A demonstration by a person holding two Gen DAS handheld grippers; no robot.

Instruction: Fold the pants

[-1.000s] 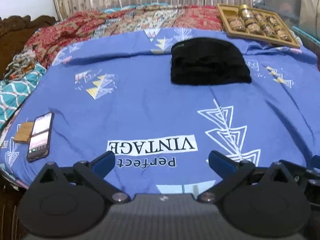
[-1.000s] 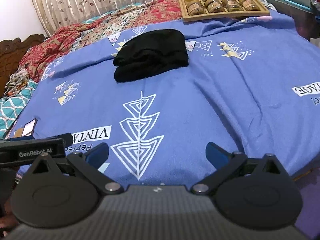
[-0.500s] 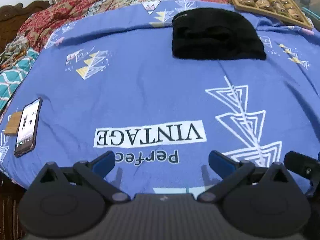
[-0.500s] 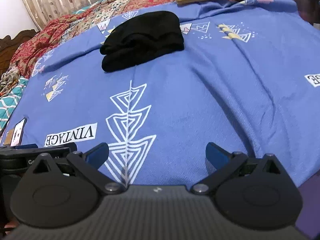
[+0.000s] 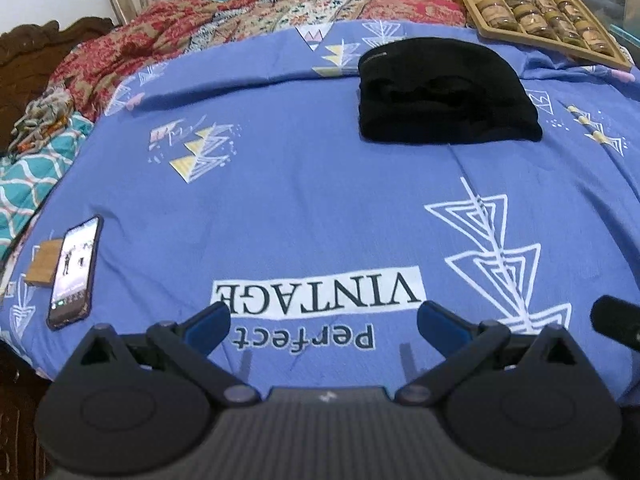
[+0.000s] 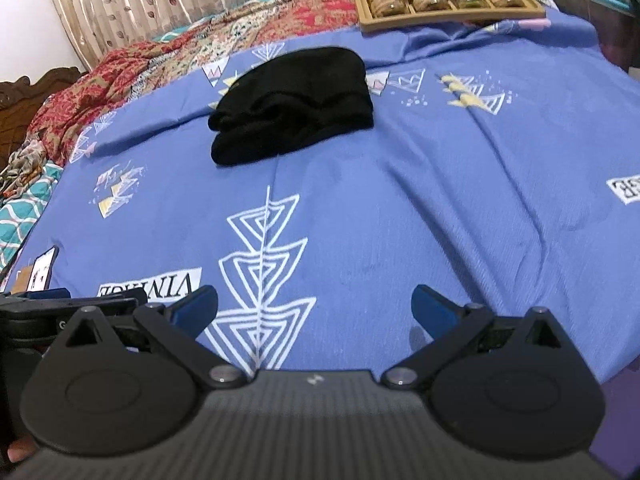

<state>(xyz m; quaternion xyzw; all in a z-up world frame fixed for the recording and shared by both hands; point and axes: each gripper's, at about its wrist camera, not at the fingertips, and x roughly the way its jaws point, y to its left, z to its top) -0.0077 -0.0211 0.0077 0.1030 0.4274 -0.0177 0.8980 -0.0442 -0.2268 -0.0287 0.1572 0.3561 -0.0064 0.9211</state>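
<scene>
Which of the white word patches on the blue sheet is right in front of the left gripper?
The "Perfect VINTAGE" patch, just beyond the open left hand-held gripper. The other word patch sits cut off at the sheet's far right edge.

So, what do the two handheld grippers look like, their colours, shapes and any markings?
Both look alike. The left gripper and right gripper each have a grey ribbed body, two matte black round discs, black linkage arms with silver pivot pins, and short blue fingertips. A small pale mark sits on top of each body. In the right wrist view, the left gripper's black side carries white lettering, mostly hidden.
</scene>
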